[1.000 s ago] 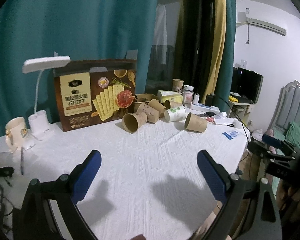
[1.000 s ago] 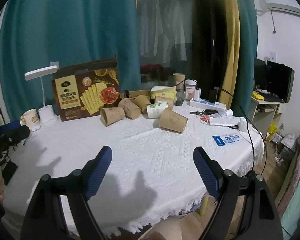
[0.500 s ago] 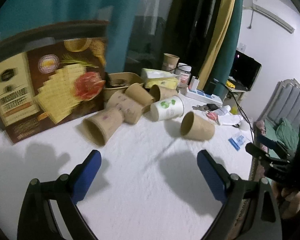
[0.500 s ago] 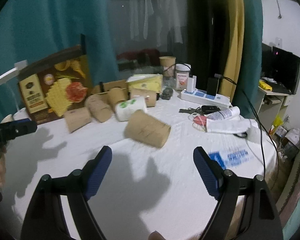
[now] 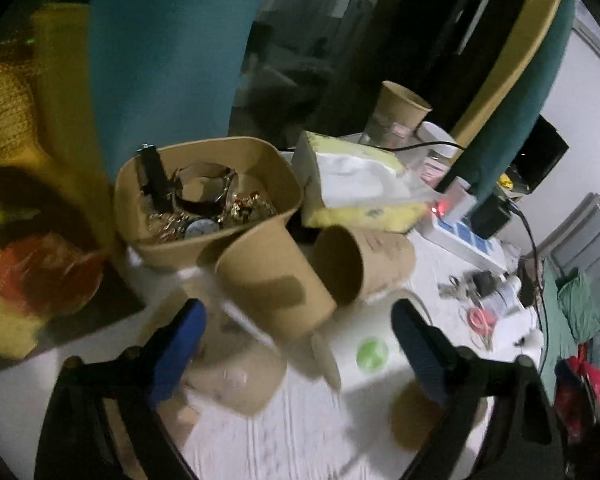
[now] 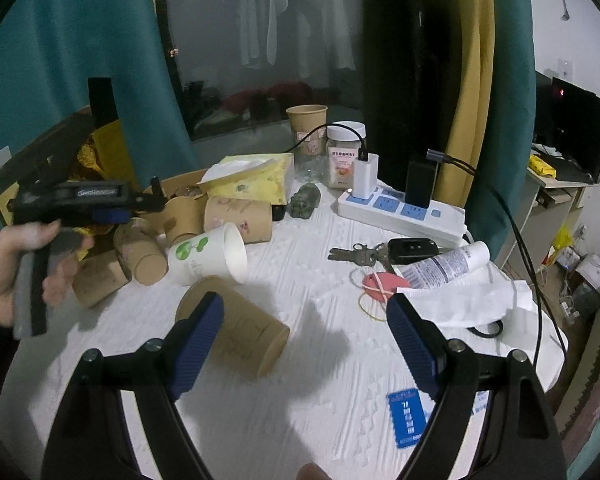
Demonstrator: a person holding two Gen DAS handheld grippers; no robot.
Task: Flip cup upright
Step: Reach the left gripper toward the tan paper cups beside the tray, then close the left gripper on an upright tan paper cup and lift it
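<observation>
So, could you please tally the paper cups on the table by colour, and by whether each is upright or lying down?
Brown paper cups lying on their sides: 5
White paper cup lying on its side: 1
Brown paper cup standing upright: 1
Total: 7

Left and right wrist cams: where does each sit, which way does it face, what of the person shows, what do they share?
Left wrist: on the left gripper, angled down close over the tipped brown cups; both blue pads show, jaws just narrowed, nothing gripped.
Right wrist: on the right gripper, facing across the table; open pads, plus the left hand.
Shared: white cup, tissue pack.
</observation>
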